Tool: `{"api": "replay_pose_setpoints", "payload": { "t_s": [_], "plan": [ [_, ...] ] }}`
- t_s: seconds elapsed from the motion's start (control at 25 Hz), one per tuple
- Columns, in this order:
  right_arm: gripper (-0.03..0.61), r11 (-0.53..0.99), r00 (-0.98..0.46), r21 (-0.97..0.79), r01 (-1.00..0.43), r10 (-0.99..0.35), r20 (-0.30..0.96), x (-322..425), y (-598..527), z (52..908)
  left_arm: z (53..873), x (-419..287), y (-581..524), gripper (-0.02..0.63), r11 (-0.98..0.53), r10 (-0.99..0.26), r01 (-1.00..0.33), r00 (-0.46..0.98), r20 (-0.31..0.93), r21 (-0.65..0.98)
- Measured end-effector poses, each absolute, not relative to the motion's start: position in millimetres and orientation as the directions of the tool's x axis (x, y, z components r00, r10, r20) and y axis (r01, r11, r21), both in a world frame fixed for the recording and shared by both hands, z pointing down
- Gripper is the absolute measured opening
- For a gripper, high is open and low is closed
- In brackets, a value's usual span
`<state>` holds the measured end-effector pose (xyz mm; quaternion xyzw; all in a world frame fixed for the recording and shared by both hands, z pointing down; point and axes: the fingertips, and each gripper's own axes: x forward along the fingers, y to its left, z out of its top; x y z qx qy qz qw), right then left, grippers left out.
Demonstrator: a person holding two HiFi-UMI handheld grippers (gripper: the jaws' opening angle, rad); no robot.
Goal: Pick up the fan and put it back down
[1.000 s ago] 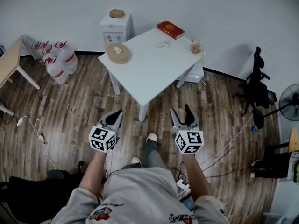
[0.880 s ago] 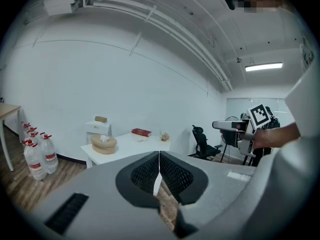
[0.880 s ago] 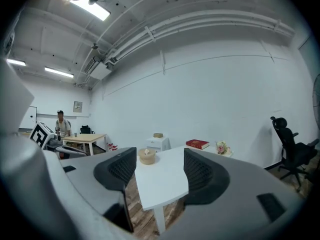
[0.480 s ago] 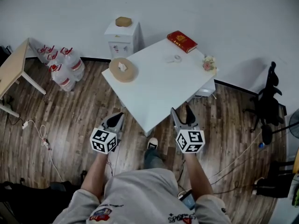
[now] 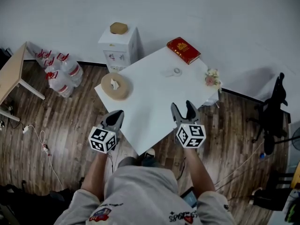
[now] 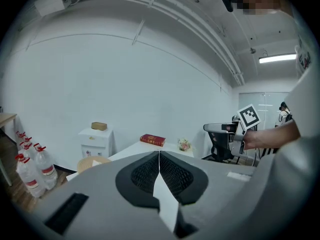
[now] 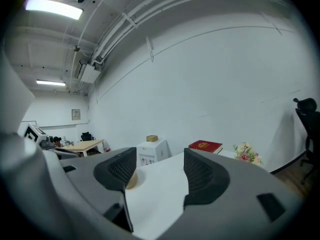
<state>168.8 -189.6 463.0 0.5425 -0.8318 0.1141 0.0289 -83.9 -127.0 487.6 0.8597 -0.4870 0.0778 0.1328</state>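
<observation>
Only a thin dark curve at the right edge of the head view could be the standing fan (image 5: 297, 136); neither gripper view shows it. My left gripper (image 5: 115, 114) hangs over the near left edge of the white table (image 5: 154, 102). Its jaws are shut, the pads meeting with nothing between them (image 6: 159, 154). Over the table's near right edge my right gripper (image 5: 183, 108) stands open and empty (image 7: 160, 156). Both point level toward the far wall.
The table bears a round woven holder (image 5: 115, 86), a red book (image 5: 183, 49), a small tape roll (image 5: 176, 71) and flowers (image 5: 212, 77). Behind it stand a white cabinet (image 5: 117, 46) and water bottles (image 5: 61, 69). A black office chair (image 5: 275, 111) is at the right.
The person has walked up to the table. Both grippers, which were over the floor, are now over its near edge. The fan has slid almost out of view at the right.
</observation>
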Motion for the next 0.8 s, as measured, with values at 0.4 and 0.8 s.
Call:
{"api": "replay_pose_setpoints", "payload": {
  "t_s": [0.4,0.8],
  "plan": [
    [0.281,0.359,-0.410,-0.216,-0.908,-0.866,0.285,162.4,-277.9,517.0,518.8,-71.7,-216.1,0.005,-0.521,-0.777,-0.832,0.555,0.296,0.193],
    [0.295,0.175,-0.306,-0.313,-0.934,-0.842,0.444,163.5,-375.5,595.2,558.4,-69.4,-301.4,0.005,-0.580,-0.697,-0.772,0.635,0.332,0.260]
  ]
}}
